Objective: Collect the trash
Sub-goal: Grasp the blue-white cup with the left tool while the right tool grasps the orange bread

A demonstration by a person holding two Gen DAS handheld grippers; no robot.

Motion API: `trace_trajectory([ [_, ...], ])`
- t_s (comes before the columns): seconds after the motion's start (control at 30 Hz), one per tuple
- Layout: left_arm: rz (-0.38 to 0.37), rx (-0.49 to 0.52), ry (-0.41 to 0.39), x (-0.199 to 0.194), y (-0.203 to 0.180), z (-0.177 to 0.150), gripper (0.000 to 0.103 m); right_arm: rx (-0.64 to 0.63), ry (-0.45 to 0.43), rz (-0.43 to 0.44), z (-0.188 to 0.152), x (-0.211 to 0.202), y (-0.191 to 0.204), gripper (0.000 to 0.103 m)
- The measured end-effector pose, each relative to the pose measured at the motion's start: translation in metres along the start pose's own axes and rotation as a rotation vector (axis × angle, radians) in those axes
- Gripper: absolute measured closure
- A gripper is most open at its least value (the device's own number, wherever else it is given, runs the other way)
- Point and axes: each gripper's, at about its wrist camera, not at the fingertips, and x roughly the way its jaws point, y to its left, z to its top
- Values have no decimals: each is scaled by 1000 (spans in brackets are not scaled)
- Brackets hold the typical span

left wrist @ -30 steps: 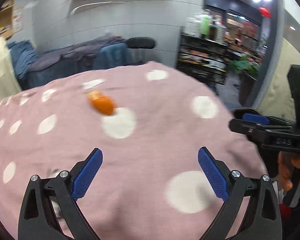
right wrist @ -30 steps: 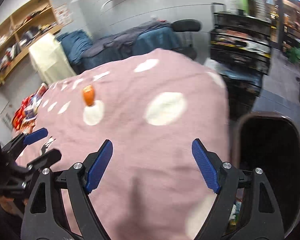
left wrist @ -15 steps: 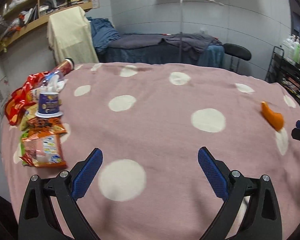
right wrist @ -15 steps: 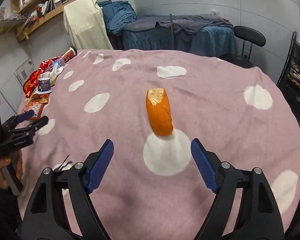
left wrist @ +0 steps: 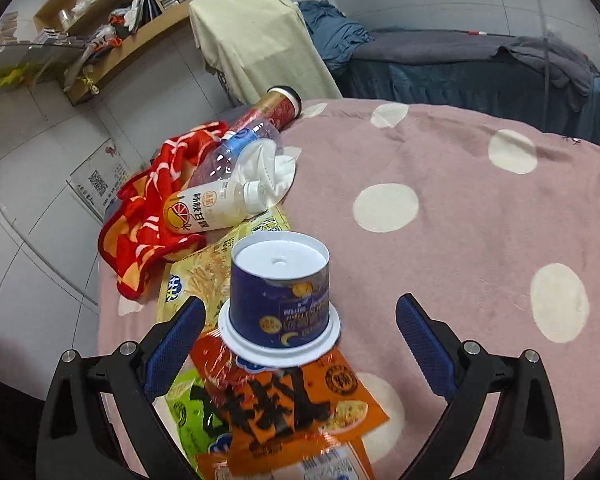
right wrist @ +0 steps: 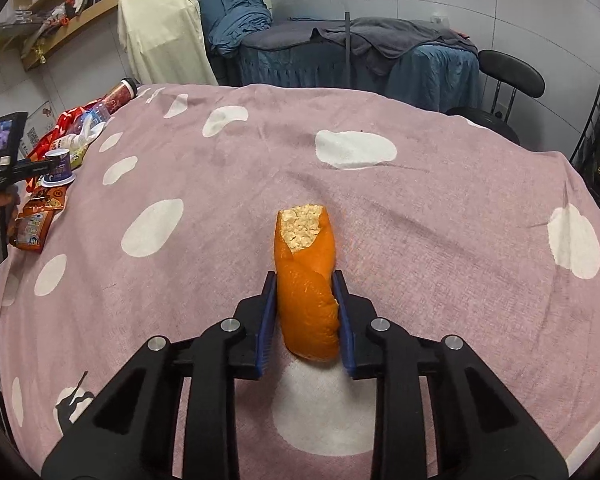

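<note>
An orange half-eaten bread piece (right wrist: pixel 304 248) lies on the pink spotted tablecloth (right wrist: pixel 440 208). My right gripper (right wrist: pixel 305 280) is closing its jaws on it, and both blue pads touch its sides. In the left wrist view, an upside-down blue cup (left wrist: pixel 278 296) stands on snack wrappers. My left gripper (left wrist: pixel 300 308) is open, its fingers wide on either side of the cup and not touching it. The right wrist view shows the left gripper (right wrist: pixel 40 168) far left, held in a hand by the trash pile.
Beside the cup lie an orange snack bag (left wrist: pixel 292 408), a yellow bag (left wrist: pixel 196 272), a white drink bottle (left wrist: pixel 208 208), a clear bottle (left wrist: pixel 236 148), crumpled tissue (left wrist: pixel 268 168), a red cloth (left wrist: pixel 148 200) and a tube can (left wrist: pixel 276 104). A chair (right wrist: pixel 508 76) stands behind the table.
The left gripper swung across the table to the trash pile and now straddles the cup. The right gripper moved up to the orange piece and closed around it.
</note>
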Motion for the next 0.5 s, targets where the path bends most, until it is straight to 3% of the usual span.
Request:
trace_trajectory([
  [0.1,54,37,72,28,-4,7,13,11,-8,8,-1,0,-1,76],
  [0.17,54,16,133,40,-1,6,31,24,-11,14,-1,0,-2,76],
  [0.37,42,4,108,30,8,6,35,40,-13,28,-1,-2,-3,76],
  [0.5,23,-19,13,-7,10,6,35,47,-28,43,-3,-13,-2,78],
])
